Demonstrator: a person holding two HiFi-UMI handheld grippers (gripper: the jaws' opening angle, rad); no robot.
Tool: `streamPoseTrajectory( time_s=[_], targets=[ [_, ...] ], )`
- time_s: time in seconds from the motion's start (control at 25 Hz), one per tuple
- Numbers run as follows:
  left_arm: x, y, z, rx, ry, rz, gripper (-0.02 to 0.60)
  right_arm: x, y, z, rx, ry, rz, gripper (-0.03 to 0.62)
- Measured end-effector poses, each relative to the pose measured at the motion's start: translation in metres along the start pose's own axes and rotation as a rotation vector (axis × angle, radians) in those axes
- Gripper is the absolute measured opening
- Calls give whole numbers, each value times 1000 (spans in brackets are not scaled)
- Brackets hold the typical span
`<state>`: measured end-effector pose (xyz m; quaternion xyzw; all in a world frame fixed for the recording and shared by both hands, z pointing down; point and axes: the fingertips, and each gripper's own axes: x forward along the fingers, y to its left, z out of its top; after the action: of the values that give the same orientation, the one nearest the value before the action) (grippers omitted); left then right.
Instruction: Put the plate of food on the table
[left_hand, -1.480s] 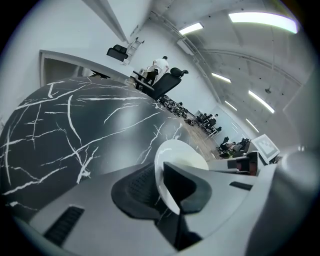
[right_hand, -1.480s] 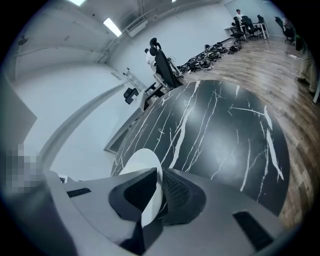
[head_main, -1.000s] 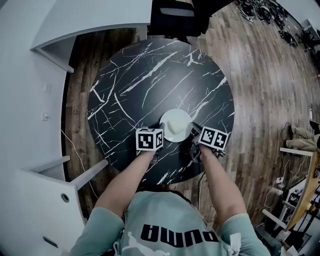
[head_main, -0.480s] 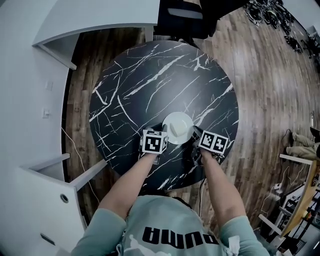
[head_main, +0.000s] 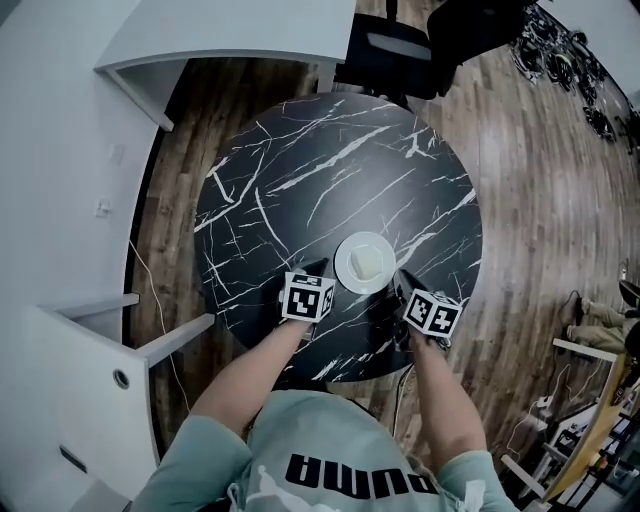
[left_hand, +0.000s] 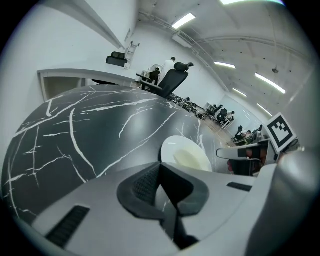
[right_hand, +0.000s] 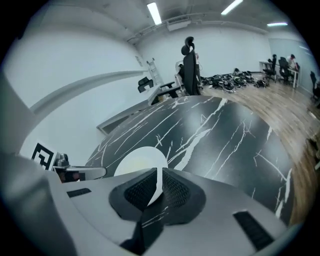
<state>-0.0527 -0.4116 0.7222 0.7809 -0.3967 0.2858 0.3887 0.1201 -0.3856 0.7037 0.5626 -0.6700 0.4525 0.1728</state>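
A small white plate (head_main: 365, 263) carrying a pale yellowish piece of food (head_main: 369, 261) sits low over the near part of a round black marble table (head_main: 300, 170); whether it touches the top I cannot tell. My left gripper (head_main: 326, 268) is shut on its left rim, my right gripper (head_main: 399, 279) on its right rim. In the left gripper view the plate (left_hand: 186, 152) lies just past the left gripper (left_hand: 159, 168), a grey sliver of rim between the pads. In the right gripper view the plate's (right_hand: 137, 160) white rim runs down between the right gripper's (right_hand: 159, 176) pads.
A black office chair (head_main: 405, 45) stands at the table's far side. A white counter (head_main: 200, 35) fills the upper left, a white cabinet (head_main: 70, 390) the lower left. Wooden floor (head_main: 530, 180) surrounds the table, with clutter at the far right. The table's near edge (head_main: 340, 372) is close behind my grippers.
The head view has shifted, so the table sits further right in frame. The plate stays near the table's near side with both grippers on its rim; my right gripper sits slightly further back.
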Motion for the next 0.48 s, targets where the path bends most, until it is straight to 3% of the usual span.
streamPoseTrajectory(
  time_s=[0.24,0.48],
  targets=[
    [-70,-47,-56,67,-45,-125,6,-73,46,-55,-163,-31,43,11],
    [-128,-92,-103,62,-104,-169,6,-132,70,-103,-245,-66,59,9]
  ],
)
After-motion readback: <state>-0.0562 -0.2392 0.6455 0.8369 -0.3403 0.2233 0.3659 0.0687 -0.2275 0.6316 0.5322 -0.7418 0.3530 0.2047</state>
